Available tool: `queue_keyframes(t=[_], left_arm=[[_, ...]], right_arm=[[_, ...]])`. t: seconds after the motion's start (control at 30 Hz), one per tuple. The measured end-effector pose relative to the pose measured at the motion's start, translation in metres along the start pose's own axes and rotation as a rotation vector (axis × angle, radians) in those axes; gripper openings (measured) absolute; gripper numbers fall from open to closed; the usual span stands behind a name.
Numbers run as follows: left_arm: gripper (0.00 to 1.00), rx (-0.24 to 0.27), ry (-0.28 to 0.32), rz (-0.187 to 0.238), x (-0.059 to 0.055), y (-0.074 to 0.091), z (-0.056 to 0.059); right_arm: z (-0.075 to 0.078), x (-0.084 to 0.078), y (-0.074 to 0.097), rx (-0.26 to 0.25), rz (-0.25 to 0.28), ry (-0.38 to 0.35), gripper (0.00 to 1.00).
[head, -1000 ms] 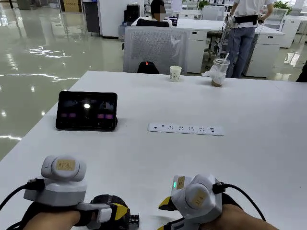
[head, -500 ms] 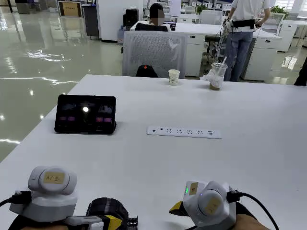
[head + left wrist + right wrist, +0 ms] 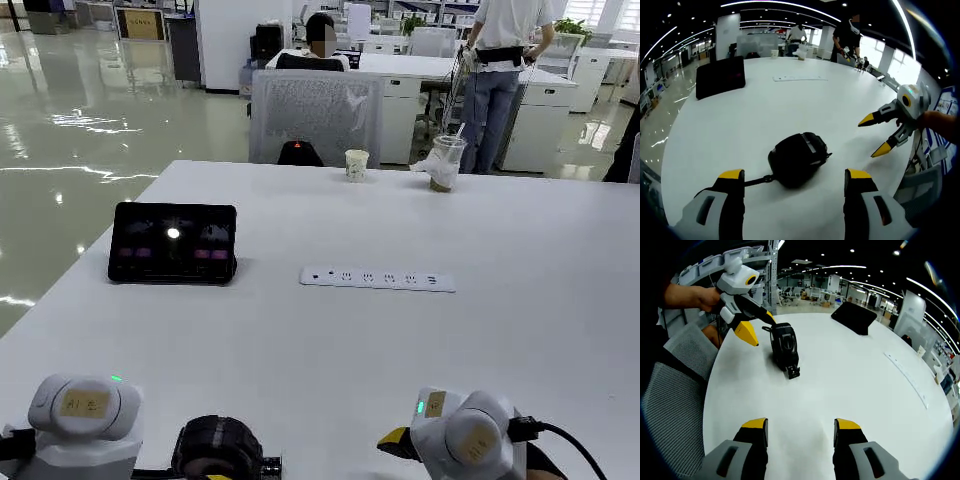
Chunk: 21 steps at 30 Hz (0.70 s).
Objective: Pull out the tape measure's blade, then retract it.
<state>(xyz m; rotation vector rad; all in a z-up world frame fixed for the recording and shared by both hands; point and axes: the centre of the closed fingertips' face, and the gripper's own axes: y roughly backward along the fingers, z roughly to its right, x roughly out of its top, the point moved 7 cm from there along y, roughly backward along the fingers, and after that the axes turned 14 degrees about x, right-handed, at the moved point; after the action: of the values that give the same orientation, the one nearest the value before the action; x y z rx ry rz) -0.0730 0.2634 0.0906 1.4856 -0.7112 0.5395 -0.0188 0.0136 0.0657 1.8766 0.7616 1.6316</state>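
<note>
A black tape measure lies on the white table, its blade not drawn out; it also sits at the near edge in the head view. My left gripper is open, its yellow tips on either side of the case and just short of it, with the case's strap trailing toward the left tip. My right gripper is open and holds nothing, well back from the tape measure. The left gripper appears there at the case's far end. The right gripper comes in from the right, apart from the case.
A dark tablet stands at the left of the table and a white power strip lies mid-table. A paper cup and a plastic cup stand at the far edge. Beyond are a mesh chair and people.
Both grippers have drawn back toward the near edge and sit lower in the head view. The tape measure rests in about the same spot on the table.
</note>
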Motion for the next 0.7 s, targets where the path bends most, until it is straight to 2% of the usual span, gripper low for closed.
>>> queue_keyframes(t=[0.23,0.7], left_arm=[[0.80,-0.015,-0.040,0.043,-0.003,0.007,-0.001],[0.84,-0.030,-0.059,0.110,-0.011,0.018,-0.003]], right_arm=[[-0.006,-0.007,0.012,-0.031,0.040,-0.043,0.54],[-0.019,-0.021,0.035,-0.089,0.108,-0.102,0.61]])
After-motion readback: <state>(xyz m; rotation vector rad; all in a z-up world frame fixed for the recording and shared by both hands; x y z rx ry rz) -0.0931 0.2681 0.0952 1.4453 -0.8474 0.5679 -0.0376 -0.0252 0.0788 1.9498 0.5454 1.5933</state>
